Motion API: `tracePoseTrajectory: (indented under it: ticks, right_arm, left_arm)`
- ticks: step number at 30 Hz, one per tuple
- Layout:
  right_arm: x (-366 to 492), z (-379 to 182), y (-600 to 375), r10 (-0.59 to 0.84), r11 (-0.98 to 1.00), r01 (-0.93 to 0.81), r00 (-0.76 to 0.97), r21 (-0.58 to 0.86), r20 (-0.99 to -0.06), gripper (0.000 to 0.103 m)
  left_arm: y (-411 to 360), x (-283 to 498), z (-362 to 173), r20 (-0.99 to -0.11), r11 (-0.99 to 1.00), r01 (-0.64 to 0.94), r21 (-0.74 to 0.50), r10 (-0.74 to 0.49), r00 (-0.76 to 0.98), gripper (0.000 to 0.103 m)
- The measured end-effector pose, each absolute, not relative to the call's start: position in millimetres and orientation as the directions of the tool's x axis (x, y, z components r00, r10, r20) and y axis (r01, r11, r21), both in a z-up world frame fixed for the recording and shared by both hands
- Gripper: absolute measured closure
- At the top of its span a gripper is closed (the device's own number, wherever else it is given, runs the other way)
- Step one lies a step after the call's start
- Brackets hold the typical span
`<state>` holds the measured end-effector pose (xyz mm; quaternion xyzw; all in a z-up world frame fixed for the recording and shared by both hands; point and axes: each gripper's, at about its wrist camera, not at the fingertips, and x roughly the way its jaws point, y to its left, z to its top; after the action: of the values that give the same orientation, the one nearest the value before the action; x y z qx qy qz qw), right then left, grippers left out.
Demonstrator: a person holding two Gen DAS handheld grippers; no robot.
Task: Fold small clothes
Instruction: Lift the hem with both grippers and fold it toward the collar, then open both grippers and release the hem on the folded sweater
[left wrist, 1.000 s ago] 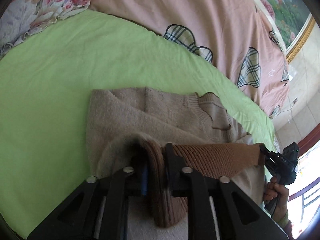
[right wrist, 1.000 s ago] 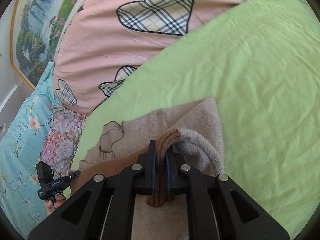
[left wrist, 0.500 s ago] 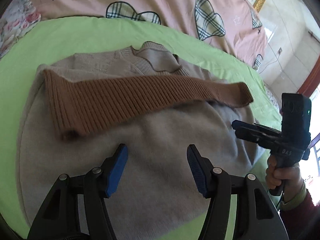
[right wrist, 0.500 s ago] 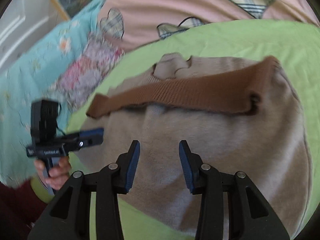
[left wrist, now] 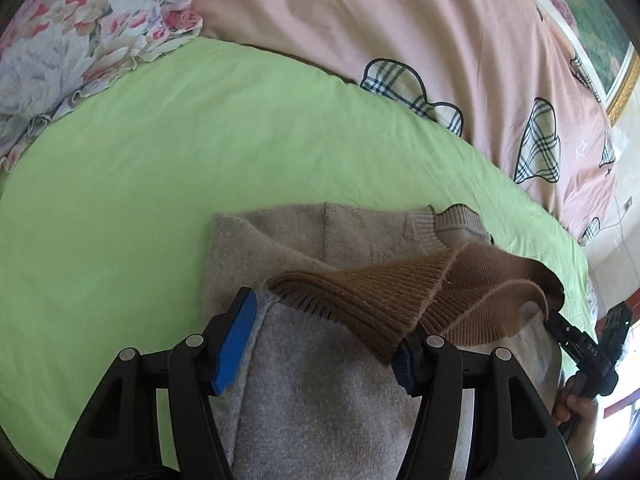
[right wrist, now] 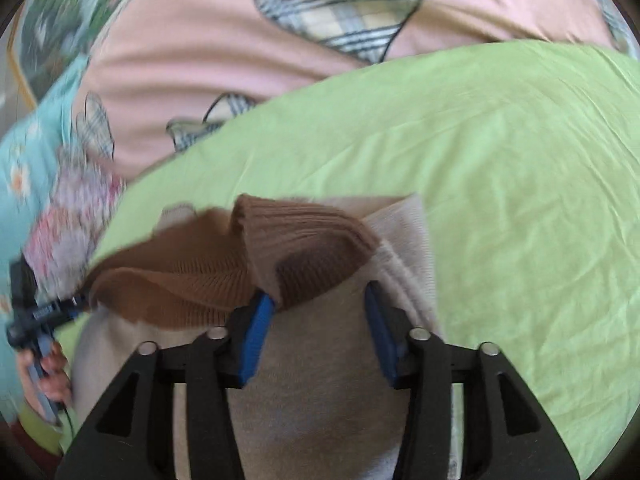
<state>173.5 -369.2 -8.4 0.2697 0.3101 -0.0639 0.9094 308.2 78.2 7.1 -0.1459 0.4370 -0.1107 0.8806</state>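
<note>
Sweater (left wrist: 320, 392): beige knit with brown ribbed hem (left wrist: 360, 296), on green sheet (left wrist: 160, 168); hem doubled back toward collar.
Progress: one fold made, judged; more left.
Left gripper (left wrist: 326, 344): jaws have just been opening; part-open, astride the hem, nothing clamped.
Right gripper (right wrist: 318, 326): likewise.
Surroundings: pink heart-print quilt (left wrist: 400, 20), floral pillow (left wrist: 80, 20).

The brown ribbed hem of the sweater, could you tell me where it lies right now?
The brown ribbed hem lies rumpled across the beige sweater on the green sheet, just ahead of both grippers' fingertips.
</note>
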Motion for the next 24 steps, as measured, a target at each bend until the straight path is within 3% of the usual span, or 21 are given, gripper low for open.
tracePoseTrajectory:
  ticks: [8,11,15,24]
  right_arm:
    - [153,5,-364,0.053,0.85,0.266,0.816,0.455,-0.576,0.048]
    - [153,16,-360,0.051,0.853,0.263,0.818,0.451,-0.573,0.047]
    - [138,30,-351,0.068,0.848,0.236,0.841,0.475,-0.537,0.045]
    - [87,16,-302,0.15,0.821,0.197,0.832,0.536,-0.535,0.04]
  left_arm:
    - [96,295,23,-0.677,0.898,0.016,-0.44,-0.343,0.652,0.041]
    - [88,301,43,-0.678,0.916,0.02,-0.402,-0.312,0.666,0.041]
    - [84,282,59,-0.659,0.918,0.033,-0.395,-0.308,0.686,0.029]
    - [78,182,20,-0.651,0.854,0.058,-0.516,-0.435,0.622,0.025]
